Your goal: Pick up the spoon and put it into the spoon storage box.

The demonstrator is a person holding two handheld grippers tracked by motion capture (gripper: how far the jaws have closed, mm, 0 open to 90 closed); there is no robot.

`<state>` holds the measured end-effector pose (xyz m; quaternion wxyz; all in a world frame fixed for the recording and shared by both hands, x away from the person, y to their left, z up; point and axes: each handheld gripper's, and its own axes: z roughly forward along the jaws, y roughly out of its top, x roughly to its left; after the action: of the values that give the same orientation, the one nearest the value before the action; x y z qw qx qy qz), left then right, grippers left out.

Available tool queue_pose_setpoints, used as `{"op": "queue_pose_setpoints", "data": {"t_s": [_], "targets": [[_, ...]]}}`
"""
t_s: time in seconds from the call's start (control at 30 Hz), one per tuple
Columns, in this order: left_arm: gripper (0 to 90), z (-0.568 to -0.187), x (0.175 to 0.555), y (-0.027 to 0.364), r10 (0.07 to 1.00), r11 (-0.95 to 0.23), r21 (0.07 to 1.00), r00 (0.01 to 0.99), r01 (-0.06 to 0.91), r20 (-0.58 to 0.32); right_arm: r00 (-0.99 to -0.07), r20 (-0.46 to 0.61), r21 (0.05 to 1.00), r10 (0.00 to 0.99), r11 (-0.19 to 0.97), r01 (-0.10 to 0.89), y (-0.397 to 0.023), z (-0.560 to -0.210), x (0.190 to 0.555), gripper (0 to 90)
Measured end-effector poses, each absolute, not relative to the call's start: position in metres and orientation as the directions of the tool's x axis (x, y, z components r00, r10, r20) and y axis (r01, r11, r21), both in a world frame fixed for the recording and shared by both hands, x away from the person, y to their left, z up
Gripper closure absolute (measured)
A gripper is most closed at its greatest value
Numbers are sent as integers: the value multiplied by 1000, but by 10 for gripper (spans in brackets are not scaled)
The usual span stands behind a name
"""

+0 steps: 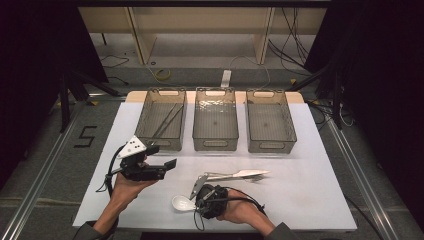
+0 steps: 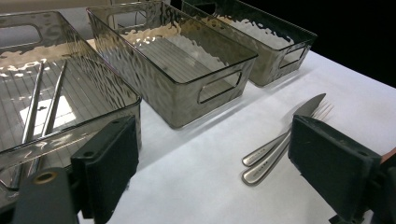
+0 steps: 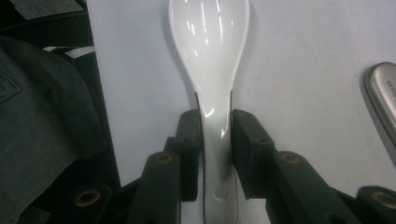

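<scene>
A white ceramic spoon point(image 1: 181, 202) point(image 3: 210, 42) lies on the white table near its front edge, bowl pointing left in the high view. My right gripper point(image 1: 196, 203) point(image 3: 215, 128) is shut on the spoon's handle, with a pad pressed on each side. My left gripper point(image 1: 161, 156) point(image 2: 215, 154) is held above the table in front of the left bin, jaws wide open with nothing between them. A steel knife and fork point(image 1: 240, 175) point(image 2: 280, 140) lie side by side just beyond the right gripper.
Three clear grey bins stand in a row at the back: left bin point(image 1: 159, 144) holding two metal chopsticks point(image 1: 167, 122) point(image 2: 32, 107), middle bin point(image 1: 215, 144) and right bin point(image 1: 272, 146). A steel handle end point(image 3: 383, 98) lies close to the right of the spoon.
</scene>
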<state>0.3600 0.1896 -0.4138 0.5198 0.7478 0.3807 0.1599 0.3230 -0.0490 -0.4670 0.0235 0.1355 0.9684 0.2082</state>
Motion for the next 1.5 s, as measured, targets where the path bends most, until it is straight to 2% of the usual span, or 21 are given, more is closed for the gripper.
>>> {"op": "queue_pose_setpoints", "data": {"t_s": [0.6,0.93,1.5], "targets": [[158,-414,361,191,741,-164,901,653,402,-156,-967,5,426,254,875,232,-55,-465,329,768],[158,-413,361,193,752,-147,903,639,403,-163,-930,-11,490,368,813,316,-83,-445,349,769],[158,-413,362,193,748,-126,908,640,399,-177,-864,-51,591,501,713,378,-127,-404,386,769]]}}
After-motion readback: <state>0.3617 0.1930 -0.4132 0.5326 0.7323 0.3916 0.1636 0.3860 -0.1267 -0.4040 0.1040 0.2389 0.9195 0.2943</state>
